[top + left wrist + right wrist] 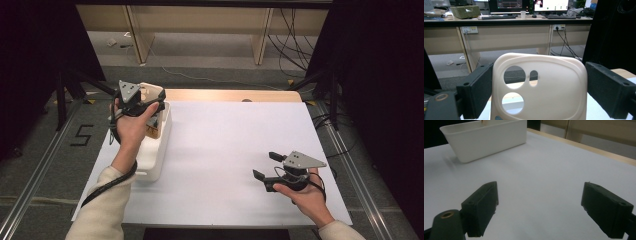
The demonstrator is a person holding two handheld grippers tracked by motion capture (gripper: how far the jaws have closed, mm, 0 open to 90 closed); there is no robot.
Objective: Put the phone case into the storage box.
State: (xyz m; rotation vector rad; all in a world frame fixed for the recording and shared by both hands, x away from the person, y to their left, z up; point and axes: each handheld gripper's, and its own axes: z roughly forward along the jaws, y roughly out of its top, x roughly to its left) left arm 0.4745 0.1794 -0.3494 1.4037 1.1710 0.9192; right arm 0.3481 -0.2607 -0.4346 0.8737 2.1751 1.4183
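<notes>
- Step, as I judge it: left gripper (145, 107) taking the cream phone case (537, 87) at the white bin (159, 160).
- Case stands upright between its jaws; left jaw touching, right jaw apart, so not clamped.
- Next: close, then lift clear.
- Right gripper (539, 207) wide, empty, low over tabletop (225, 145), bin ahead-left.

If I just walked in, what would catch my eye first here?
Probably the cream phone case, standing upright between the left gripper's black fingers over the white bin at the table's left. Next, the right gripper, open above the bare white table.
</notes>
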